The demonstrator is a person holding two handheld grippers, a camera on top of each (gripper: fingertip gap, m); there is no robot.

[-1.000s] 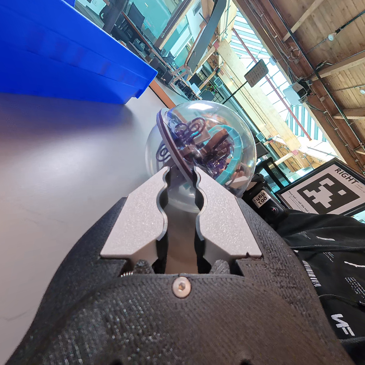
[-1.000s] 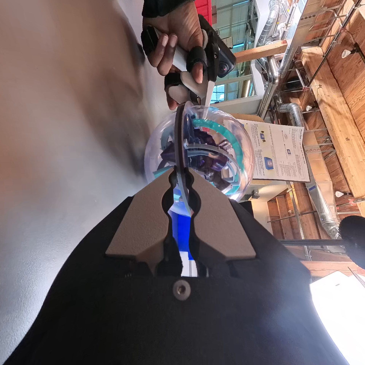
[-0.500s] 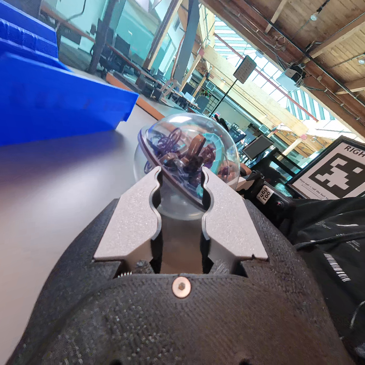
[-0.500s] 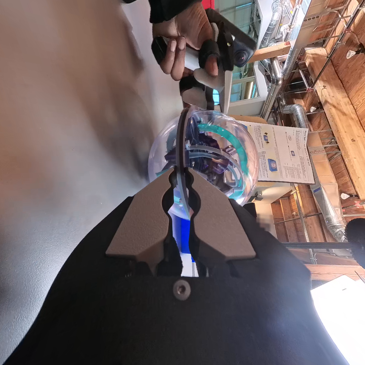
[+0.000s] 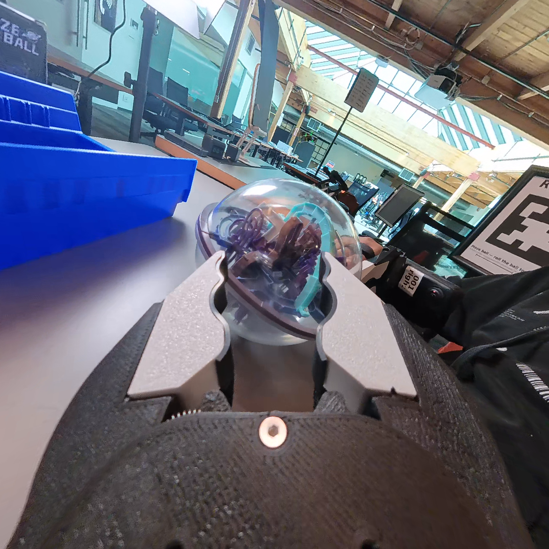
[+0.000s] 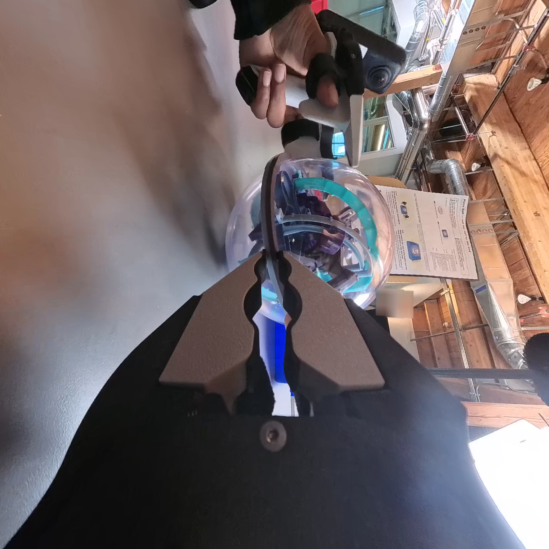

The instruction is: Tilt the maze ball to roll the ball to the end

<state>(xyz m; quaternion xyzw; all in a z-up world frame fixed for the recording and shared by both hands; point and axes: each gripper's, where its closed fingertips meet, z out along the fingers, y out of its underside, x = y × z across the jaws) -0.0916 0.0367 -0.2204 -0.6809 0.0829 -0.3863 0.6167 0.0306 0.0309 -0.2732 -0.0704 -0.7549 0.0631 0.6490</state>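
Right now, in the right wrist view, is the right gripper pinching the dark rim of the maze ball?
Yes, the right gripper has both fingers closed on the dark rim that runs around the clear maze ball.

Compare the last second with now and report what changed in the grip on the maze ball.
The left gripper has opened wide: it pinched the maze ball's dark rim before, and now its fingers stand apart on either side of the sphere. The left view also swung, so the blue bin sits lower. The right gripper stays clamped on the rim, ball tilted much as before.
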